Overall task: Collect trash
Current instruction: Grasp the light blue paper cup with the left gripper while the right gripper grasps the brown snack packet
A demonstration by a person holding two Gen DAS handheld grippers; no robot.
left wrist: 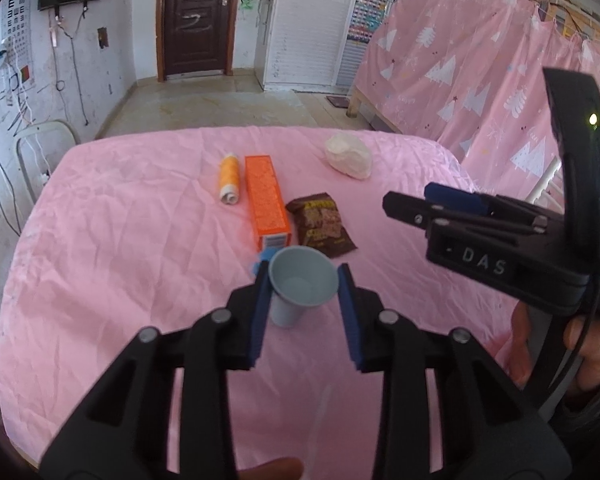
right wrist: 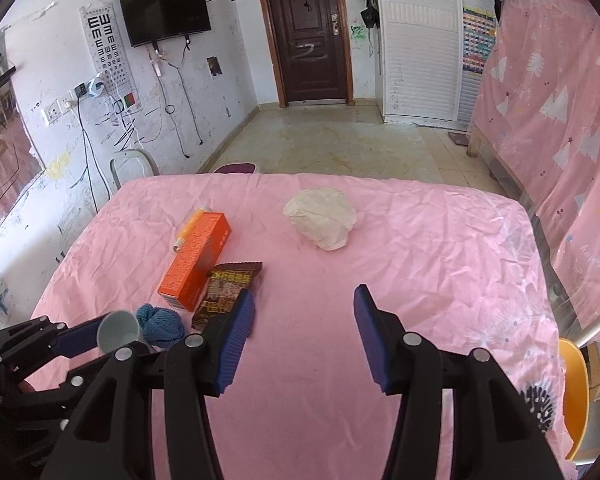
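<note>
From my seat I see a table under a wrinkled pink cloth (right wrist: 400,240) filling the foreground. At 12 o'clock, a dark brown door (right wrist: 310,36) in a white scuffed wall. At 10 o'clock, a black wall TV (right wrist: 162,8) with an eye chart (right wrist: 110,48) beside it, loose cables and sockets hanging below. At 1 o'clock, a white slatted wardrobe (right wrist: 420,40) with a colourful chart next to it. At 2 to 3 o'clock, a pink curtain with white trees (right wrist: 548,92) draped over a wooden frame. Beige tiled floor (right wrist: 340,140), stained. White chair back (right wrist: 134,164) at 10 o'clock by the table edge. Bright, even daylight.
</note>
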